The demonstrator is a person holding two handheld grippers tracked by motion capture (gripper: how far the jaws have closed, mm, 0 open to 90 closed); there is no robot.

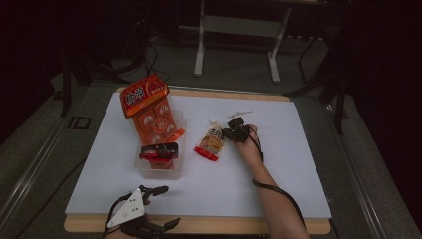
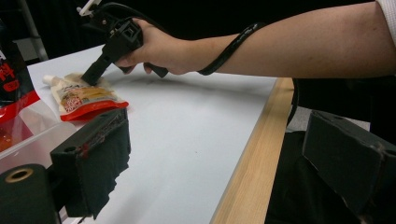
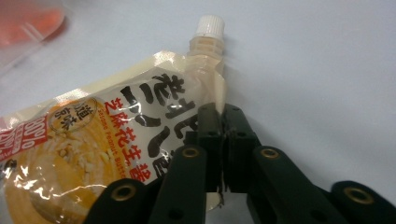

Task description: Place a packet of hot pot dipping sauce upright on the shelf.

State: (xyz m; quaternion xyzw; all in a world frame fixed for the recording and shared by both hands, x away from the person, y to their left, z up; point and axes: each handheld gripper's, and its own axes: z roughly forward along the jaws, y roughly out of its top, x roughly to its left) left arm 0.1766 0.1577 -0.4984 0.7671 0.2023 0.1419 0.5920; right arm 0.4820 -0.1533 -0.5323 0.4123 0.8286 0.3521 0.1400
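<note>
A spouted pouch (image 1: 211, 141) with a white cap, red bottom edge and Chinese lettering lies flat on the white table top, right of centre. My right gripper (image 1: 230, 132) reaches it from the right and is shut on the pouch's side seam just below the spout. In the right gripper view the jaws (image 3: 223, 121) are pressed together with the pouch (image 3: 93, 140) edge pinched between them. The left gripper view shows the same grip (image 2: 91, 77) on the pouch (image 2: 81, 95). My left gripper (image 1: 166, 206) rests open at the table's front left edge, nothing between its jaws (image 2: 219, 158).
A clear plastic box (image 1: 159, 169) stands left of the pouch, with a tall orange snack pack (image 1: 149, 109) leaning in it and a red-and-black packet (image 1: 159, 150) at its front. The white top (image 1: 278, 169) has a wooden front rim (image 2: 252, 154). Desk legs (image 1: 200, 45) stand beyond.
</note>
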